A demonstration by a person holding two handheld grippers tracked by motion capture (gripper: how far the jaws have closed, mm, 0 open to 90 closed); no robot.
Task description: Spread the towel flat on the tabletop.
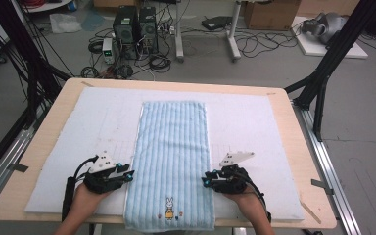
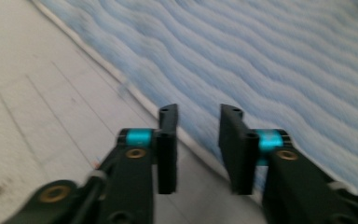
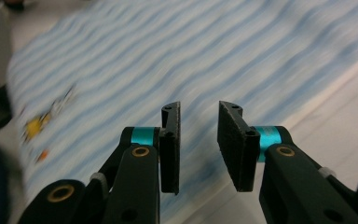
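Observation:
A light blue striped towel (image 1: 174, 147) lies flat and lengthwise on the white mat (image 1: 78, 127), with a small rabbit picture (image 1: 169, 208) near its front end. My left gripper (image 1: 129, 175) lies level at the towel's left long edge and points at it. In the left gripper view the gripper (image 2: 198, 140) is open, and the towel's white hem (image 2: 135, 93) runs under the gap with nothing pinched. My right gripper (image 1: 204, 180) faces the towel's right edge. Seen in the right gripper view, it (image 3: 199, 140) is open too, over the striped cloth (image 3: 168, 56), with the rabbit picture (image 3: 42, 121) blurred at the left.
The mat covers most of a wooden table (image 1: 293, 147). Beyond the far edge, on the floor, stand computer towers (image 1: 134, 29) amid cables, a cardboard box (image 1: 271, 14) and black frame legs (image 1: 323, 73). Metal rails run along both table sides.

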